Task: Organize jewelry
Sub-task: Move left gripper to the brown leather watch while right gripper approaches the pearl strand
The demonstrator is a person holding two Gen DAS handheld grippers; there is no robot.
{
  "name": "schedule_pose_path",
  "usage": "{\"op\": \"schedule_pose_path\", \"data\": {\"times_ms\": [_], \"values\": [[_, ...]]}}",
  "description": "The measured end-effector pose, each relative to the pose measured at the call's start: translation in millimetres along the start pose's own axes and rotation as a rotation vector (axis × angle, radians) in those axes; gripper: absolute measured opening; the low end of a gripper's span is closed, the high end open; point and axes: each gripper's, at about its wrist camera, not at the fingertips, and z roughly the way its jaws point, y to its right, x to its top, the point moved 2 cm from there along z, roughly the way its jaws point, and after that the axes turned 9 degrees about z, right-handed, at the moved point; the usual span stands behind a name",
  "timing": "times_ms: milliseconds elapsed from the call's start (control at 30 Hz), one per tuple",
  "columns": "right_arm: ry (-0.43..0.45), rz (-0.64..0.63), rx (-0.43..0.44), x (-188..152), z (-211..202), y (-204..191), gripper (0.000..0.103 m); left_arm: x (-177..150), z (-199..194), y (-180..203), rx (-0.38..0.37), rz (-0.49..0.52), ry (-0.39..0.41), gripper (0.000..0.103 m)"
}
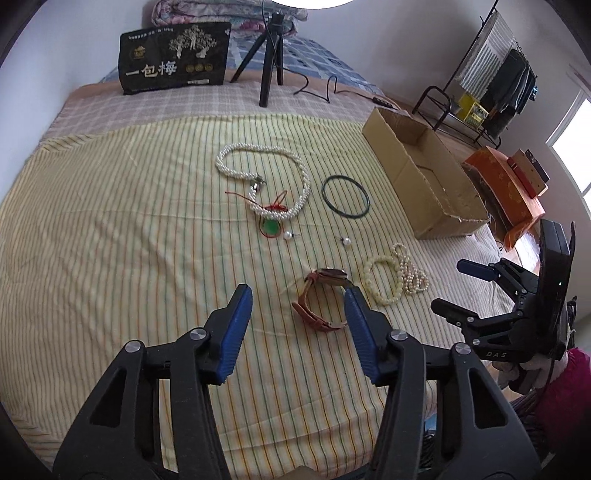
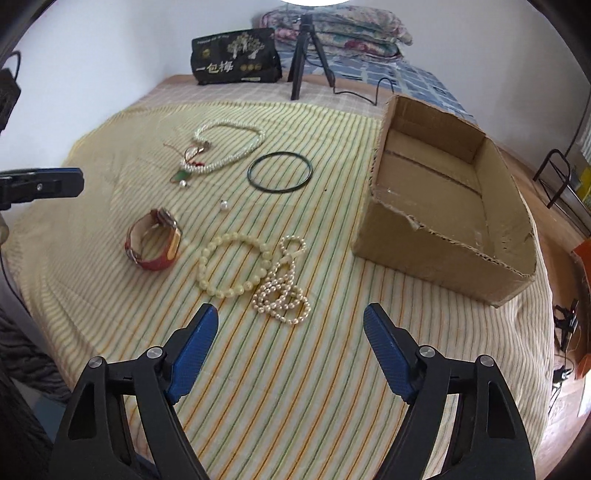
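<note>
Jewelry lies on a striped yellow cloth (image 1: 110, 229) over a bed. My left gripper (image 1: 298, 293) hangs open above a brown leather watch (image 1: 317, 314), whose strap sits by the right finger; nothing is gripped. My right gripper (image 2: 291, 310) is open just short of a small pearl strand (image 2: 284, 295), with a cream bead bracelet (image 2: 203, 266) beside it. Farther off lie a twisted pearl necklace (image 1: 266, 177), a green pendant on red cord (image 1: 271, 227), a dark bangle (image 1: 325, 192) and two pearl earrings (image 1: 287, 236). The right gripper (image 1: 452, 288) also shows at the right of the left wrist view.
An open, empty cardboard box (image 2: 424, 254) stands on the cloth's right side. At the bed's far end are a black printed bag (image 1: 173, 59), a small tripod (image 1: 269, 55) with a cable, and folded quilts (image 2: 340, 33). A clothes rack (image 1: 491, 85) and an orange box (image 1: 506, 188) stand beyond the bed.
</note>
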Motion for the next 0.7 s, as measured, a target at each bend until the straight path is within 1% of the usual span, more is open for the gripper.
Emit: {"op": "schedule_pose_path", "data": {"times_ms": [67,167,200,300,433,467,533,600,633,700], "values": [[-0.013,-0.03,-0.014,-1.9,5.5,-1.6,0.08,-1.2,7.8,1.1,-0.019,-0.007,-0.029,0.051],[-0.042,-0.057,-0.02,-1.4,13.0,-1.3,0.067,-3.1,18.1,5.4,-0.03,0.004,-0.055,0.051],[-0.051,-0.057,-0.015,-1.5,15.4,-0.8,0.067,-3.7,22.9,6.2,-0.032,0.009,-0.066,0.051],[-0.06,-0.065,-0.016,-1.6,19.1,-1.0,0.067,-6.5,35.0,6.9,-0.038,0.003,-0.105,0.046],[-0.061,-0.066,-0.011,0.5,21.2,0.3,0.066,-7.7,46.0,2.8,-0.055,-0.03,-0.131,0.045],[-0.062,-0.063,-0.008,0.5,21.4,1.4,0.065,-7.8,48.2,2.4,-0.055,-0.032,-0.134,0.045],[-0.067,-0.056,0.002,0.5,22.6,3.0,0.061,-6.5,53.7,2.8,-0.053,-0.03,-0.144,0.039],[-0.075,-0.052,0.013,1.5,25.9,3.8,0.057,-5.8,60.2,2.6,-0.047,-0.027,-0.158,0.037],[-0.078,-0.053,0.017,1.7,27.1,3.5,0.056,-5.3,63.2,2.2,-0.046,-0.027,-0.164,0.034],[-0.082,-0.064,0.016,1.9,29.5,2.2,0.056,-5.1,68.0,0.6,-0.049,-0.035,-0.177,0.033]]}}
